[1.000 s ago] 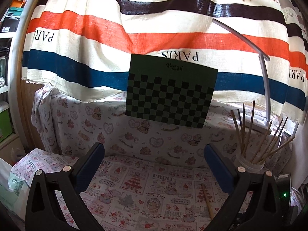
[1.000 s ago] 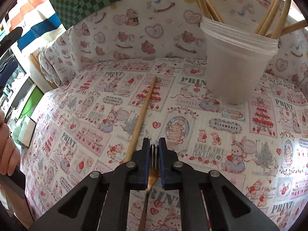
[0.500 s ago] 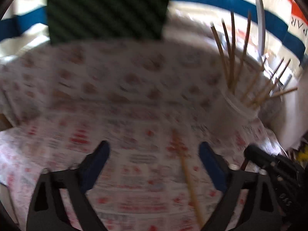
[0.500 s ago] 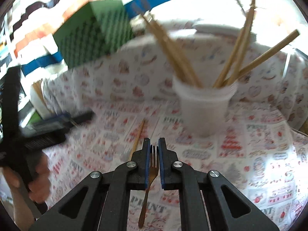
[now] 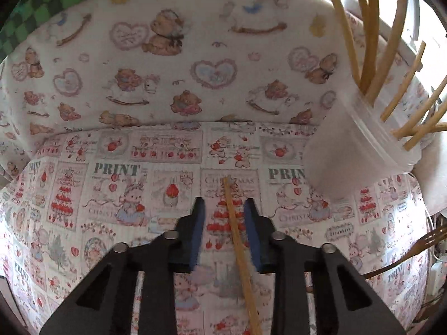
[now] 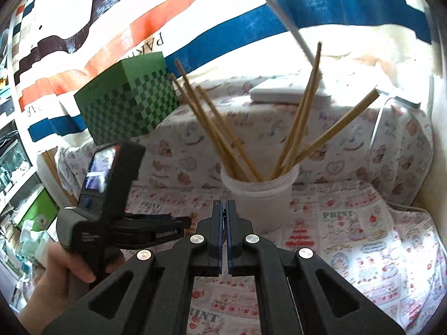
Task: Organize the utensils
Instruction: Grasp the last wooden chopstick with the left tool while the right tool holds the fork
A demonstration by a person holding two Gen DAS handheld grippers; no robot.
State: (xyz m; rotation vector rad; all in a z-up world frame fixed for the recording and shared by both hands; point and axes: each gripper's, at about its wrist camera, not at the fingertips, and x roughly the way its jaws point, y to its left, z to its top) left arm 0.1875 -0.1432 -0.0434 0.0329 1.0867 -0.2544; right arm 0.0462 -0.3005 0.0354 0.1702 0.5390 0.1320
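Your left gripper (image 5: 225, 203) points steeply down at the white cloth printed with red Christmas pictures (image 5: 111, 195). Its jaws have just been closing, and a single pale wooden chopstick (image 5: 237, 243) lies flat on the cloth between the blue pads (image 5: 195, 237). It runs just beside the right-hand one, while a clear gap remains on the other side, so nothing is clamped.

To the right stands the translucent white plastic cup (image 5: 357, 150), near the lone stick but apart from it, with a bundle of wooden chopsticks (image 5: 374, 55) fanning out of it.

Only this view shows the brass-coloured metal fork (image 5: 413, 251). It pokes in at the right edge, raised above the cloth, tines outward.

Your right gripper (image 6: 224, 203) has its jaws pressed to a thin slit. From its own camera you see only a dark sliver there, and the fork's shape is hidden.

That camera gives what the left one lacks: the cup seen upright from the side, directly beyond the jaws, your hand (image 6: 64, 265) wrapped round the left tool's black handle, and the green chequered board (image 6: 128, 103) behind.
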